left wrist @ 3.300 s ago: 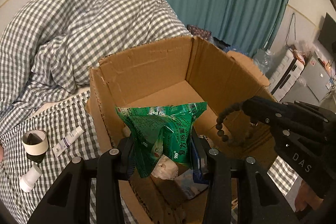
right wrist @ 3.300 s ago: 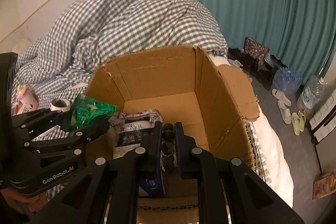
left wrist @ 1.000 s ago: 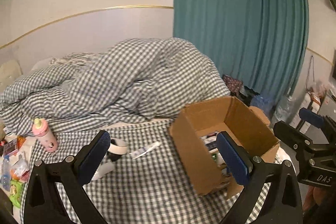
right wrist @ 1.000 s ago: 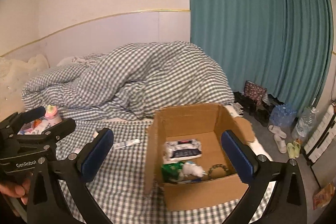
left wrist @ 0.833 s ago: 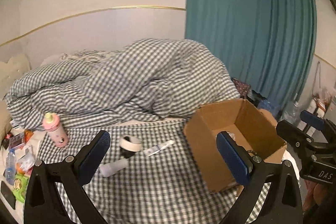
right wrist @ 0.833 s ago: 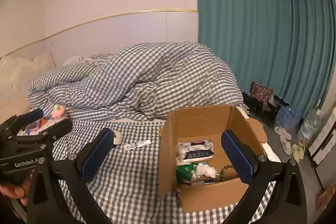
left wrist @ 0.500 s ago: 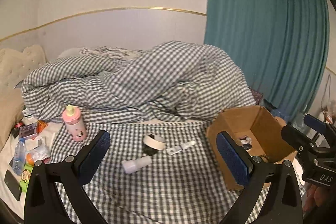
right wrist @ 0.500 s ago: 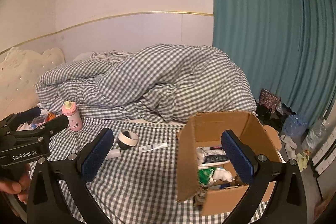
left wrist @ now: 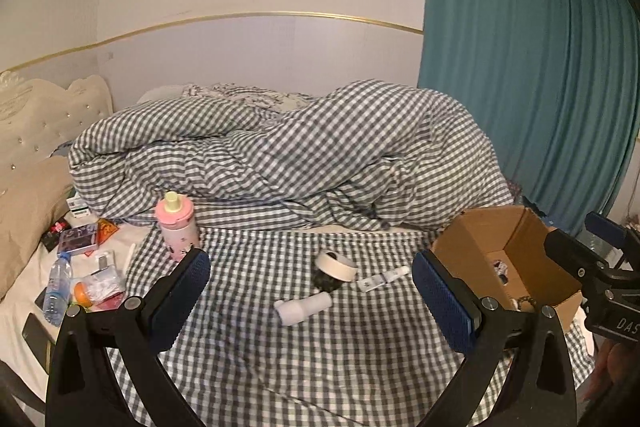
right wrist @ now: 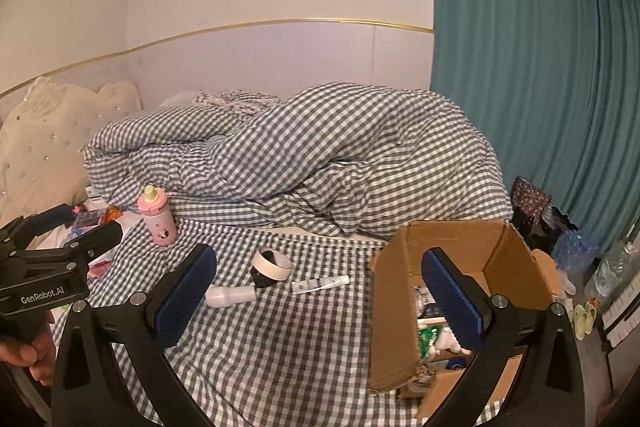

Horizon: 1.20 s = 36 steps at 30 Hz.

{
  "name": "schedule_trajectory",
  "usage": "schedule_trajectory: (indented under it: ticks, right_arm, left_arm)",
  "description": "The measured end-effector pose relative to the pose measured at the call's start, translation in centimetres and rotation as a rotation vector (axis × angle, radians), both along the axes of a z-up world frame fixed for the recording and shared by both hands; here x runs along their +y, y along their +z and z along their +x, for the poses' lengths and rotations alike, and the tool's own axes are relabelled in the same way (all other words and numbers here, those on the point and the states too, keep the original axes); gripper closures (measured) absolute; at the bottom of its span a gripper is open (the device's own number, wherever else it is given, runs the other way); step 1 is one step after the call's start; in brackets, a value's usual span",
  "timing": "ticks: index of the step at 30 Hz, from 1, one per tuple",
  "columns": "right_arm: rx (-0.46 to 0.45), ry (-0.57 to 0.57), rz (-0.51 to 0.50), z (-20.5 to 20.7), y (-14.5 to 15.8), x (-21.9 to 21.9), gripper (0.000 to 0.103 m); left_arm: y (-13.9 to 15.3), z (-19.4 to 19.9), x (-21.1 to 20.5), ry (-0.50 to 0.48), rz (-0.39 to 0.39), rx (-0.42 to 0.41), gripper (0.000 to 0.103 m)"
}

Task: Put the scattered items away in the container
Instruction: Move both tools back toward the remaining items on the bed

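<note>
A brown cardboard box (right wrist: 400, 307) stands open at the right end of the checked bed, with a green packet (right wrist: 427, 337) and other items inside. On the sheet to its left lie a roll of cream tape (right wrist: 272, 263), a white tube (right wrist: 320, 283) and a white bottle (right wrist: 230, 295). The same tape roll (left wrist: 336, 265), tube (left wrist: 382, 277), bottle (left wrist: 302, 307) and box (left wrist: 472, 251) show in the left wrist view. My left gripper (left wrist: 312, 301) and right gripper (right wrist: 320, 297) are both held back from the items, wide open and holding nothing.
A pink drinking bottle (right wrist: 157, 217) stands by the rumpled checked duvet (right wrist: 320, 155). Packets, a water bottle (left wrist: 56, 287) and a phone clutter the bed's left end near the headboard. Teal curtain, shoes and water bottles are on the floor at the right.
Both grippers let the green packet and the beads go into the box, opened wide, then pulled up and back and swung left, bringing the loose items into view.
</note>
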State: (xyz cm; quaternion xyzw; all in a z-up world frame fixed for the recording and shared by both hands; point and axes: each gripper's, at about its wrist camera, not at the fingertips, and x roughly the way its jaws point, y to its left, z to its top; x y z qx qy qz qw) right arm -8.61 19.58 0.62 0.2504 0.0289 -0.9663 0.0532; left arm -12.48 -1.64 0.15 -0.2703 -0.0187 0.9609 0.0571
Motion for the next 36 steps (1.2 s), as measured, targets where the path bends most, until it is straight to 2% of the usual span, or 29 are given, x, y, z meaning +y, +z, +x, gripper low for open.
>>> schedule_trajectory:
  ticks: [13,26,36]
  right_arm:
    - [-0.022,0.044,0.012,-1.7,-1.4,-2.7,0.0]
    - [-0.117,0.063,0.037,-6.0,-5.4,-3.4,0.0]
    - [-0.201,0.105,0.059,-9.5,-9.5,-3.6,0.0]
  left_arm:
    - [-0.9,-1.3,-3.4,0.057,0.0,-0.025,0.0]
    - [-4.4,-4.8,-3.3,0.05,-0.016,-0.102,0.0]
    - [-8.5,-8.5,-3.1,0.052,-0.025,-0.184,0.0]
